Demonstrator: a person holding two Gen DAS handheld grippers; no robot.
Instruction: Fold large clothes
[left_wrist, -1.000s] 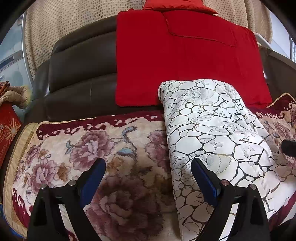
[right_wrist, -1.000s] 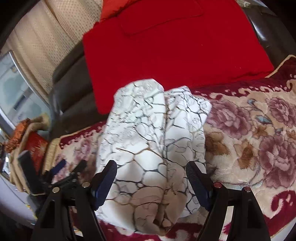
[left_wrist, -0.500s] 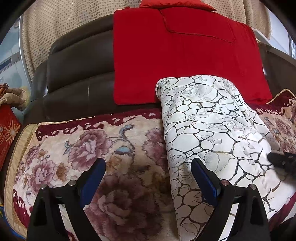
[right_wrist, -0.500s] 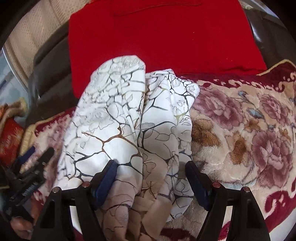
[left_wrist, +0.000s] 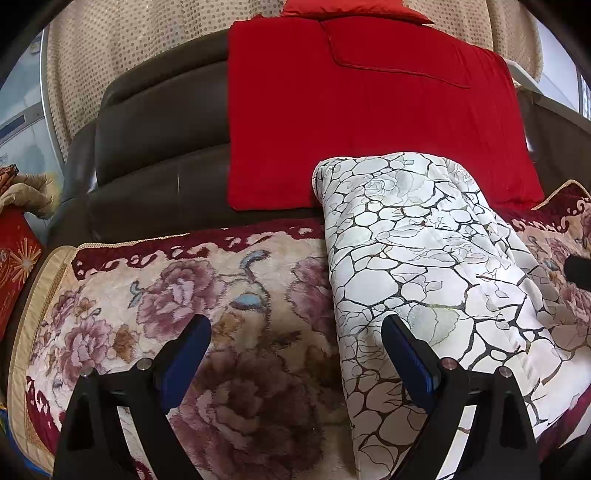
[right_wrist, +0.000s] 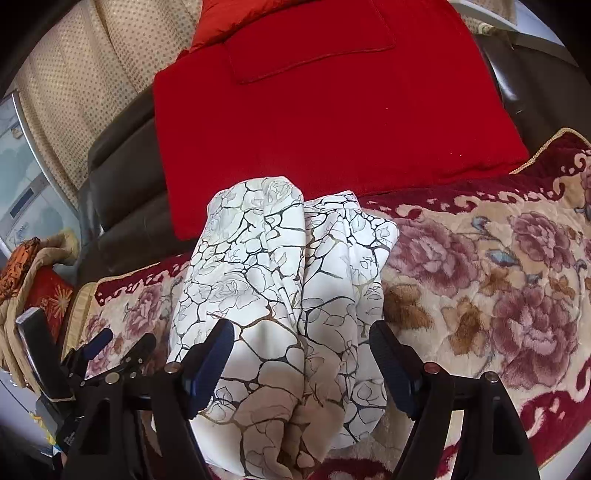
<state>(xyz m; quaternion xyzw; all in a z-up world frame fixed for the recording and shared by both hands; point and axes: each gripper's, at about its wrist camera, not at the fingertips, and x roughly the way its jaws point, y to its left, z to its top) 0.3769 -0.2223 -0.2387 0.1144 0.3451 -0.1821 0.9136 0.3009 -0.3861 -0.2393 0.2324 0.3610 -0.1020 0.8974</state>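
Hovering right gripper (right_wrist: 301, 354) over quilt (right_wrist: 280, 280).

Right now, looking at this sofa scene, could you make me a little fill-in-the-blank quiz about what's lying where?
1. The folded white cloth with the dark cracked-stone pattern lies on a plush seat cover patterned with ____.
2. The flat cushion leaning on the dark leather sofa back is coloured ____.
3. The right tool has the white cloth between its ____ jaws.

Missing words: flowers; red; open
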